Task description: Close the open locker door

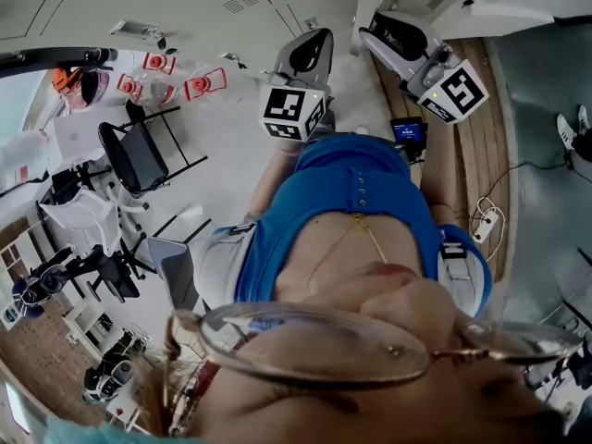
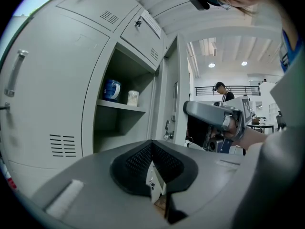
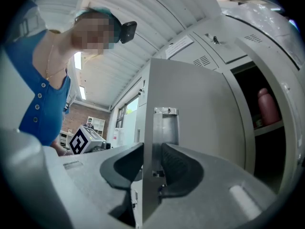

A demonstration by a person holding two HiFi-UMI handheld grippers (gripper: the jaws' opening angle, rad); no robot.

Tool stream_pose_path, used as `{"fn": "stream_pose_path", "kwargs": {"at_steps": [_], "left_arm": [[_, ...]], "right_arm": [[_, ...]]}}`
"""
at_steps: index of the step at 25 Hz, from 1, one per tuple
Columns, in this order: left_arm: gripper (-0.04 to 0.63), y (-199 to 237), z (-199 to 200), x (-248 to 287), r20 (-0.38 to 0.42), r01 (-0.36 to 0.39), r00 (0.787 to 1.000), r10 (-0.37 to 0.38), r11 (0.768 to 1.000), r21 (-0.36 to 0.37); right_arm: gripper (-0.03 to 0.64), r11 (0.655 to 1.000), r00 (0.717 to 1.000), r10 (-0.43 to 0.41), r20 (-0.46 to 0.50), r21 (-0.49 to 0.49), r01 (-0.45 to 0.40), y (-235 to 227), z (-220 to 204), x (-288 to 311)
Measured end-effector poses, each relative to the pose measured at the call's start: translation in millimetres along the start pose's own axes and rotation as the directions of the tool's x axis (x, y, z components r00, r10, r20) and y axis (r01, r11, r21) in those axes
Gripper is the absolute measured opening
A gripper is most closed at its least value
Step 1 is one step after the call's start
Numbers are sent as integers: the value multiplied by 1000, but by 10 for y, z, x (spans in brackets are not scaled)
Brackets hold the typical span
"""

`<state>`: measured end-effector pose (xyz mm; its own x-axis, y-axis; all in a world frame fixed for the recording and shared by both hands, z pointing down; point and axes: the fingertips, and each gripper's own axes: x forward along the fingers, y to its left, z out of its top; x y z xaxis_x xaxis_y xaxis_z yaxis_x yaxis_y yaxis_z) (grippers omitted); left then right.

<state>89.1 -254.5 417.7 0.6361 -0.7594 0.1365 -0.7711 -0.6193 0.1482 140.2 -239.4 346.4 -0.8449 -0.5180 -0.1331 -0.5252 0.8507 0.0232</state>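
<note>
Gripping the free edge of the open locker door [image 3: 200,104] with the right hand-held gripper [image 3: 152,156], one pad against each face. Holding the left hand-held gripper [image 2: 153,149] pinched shut on nothing. Ahead of it and to the left, an open compartment [image 2: 125,125] with blue mug [image 2: 112,89] and white cup [image 2: 133,98] on its shelf.

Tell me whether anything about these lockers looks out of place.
One locker door stands swung open while the doors around it are closed, baring a shelf with a blue mug and a white cup. The right tongs grip the door's free edge. Nothing looks spilled or damaged.
</note>
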Motion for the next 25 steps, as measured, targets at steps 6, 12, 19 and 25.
{"fn": "stream_pose_path", "kwargs": {"at_steps": [6,12,19,25], "left_arm": [[-5,220,25,-6,4,-27,1000,27,1000,-4],[-5,448,41,-1,10,-55,998,55,998,-10],[-5,718,60,-14,8,-79,997,80,996,-30],[-5,984,45,18,8,-89,996,89,995,-38]], "right_arm": [[110,999,999,40,10,-3,-40,21,-42,273],[114,999,999,42,19,-20,-42,4,-84,526],[117,999,999,-2,39,-35,3,-53,-102,842],[112,1000,999,-11,53,-23,13,-150,-172,1114]]}}
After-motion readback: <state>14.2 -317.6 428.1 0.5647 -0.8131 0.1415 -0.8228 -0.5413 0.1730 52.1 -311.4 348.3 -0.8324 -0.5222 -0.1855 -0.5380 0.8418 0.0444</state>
